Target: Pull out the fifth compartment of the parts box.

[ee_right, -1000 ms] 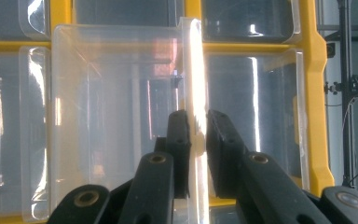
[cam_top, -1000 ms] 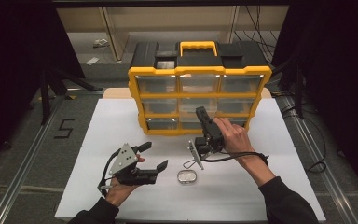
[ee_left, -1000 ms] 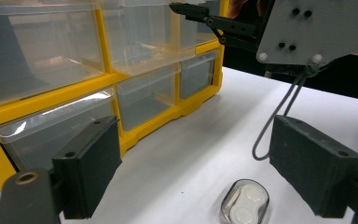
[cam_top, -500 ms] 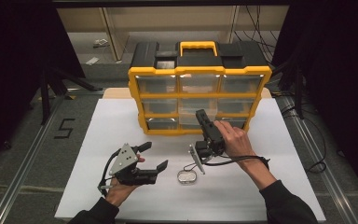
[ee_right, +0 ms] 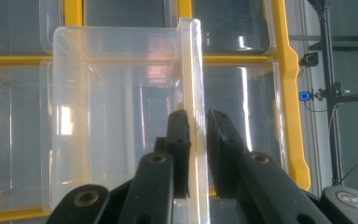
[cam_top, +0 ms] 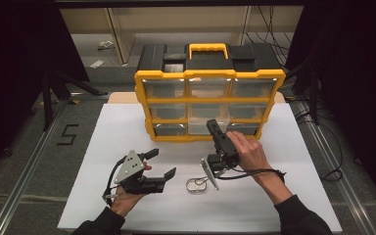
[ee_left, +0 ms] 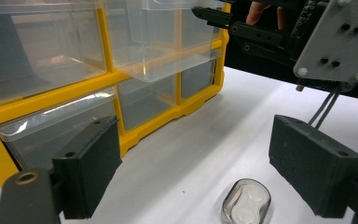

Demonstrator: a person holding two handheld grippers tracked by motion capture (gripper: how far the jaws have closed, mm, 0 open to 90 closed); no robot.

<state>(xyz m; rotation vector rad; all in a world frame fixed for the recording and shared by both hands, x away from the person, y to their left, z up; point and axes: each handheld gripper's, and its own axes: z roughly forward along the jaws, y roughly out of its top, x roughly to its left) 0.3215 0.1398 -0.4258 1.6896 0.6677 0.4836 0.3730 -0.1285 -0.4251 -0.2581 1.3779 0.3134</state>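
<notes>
On white table cover (cam_top: pixel 127 132), high view, twelve o'clock: one yellow organiser (cam_top: pixel 209 78) with black top, nine clear drawers counted, three rows of three

Item in hand: one clear drawer (ee_right: pixel 121 116), bottom row middle, drawn partly out toward six o'clock. Right gripper (ee_right: pixel 196 140) has its jaws pressed together on the drawer's front wall, pinching it; the same gripper (cam_top: pixel 214 128) sits at the cabinet's foot

One small clear case (cam_top: pixel 196 185) holding two round white pieces, lying on the cover at six o'clock from that drawer, just beside the right hand's cable, touched by neither tool; seen again in the left gripper view (ee_left: pixel 246 206)

Left gripper (cam_top: pixel 160 165), at eight o'clock from the cabinet: jaws spread, nothing between them, resting apart from the case

Progress, judged: drawer opening under way; case not yet picked up nor stowed; drawer closing left to do

Tools: two
</notes>
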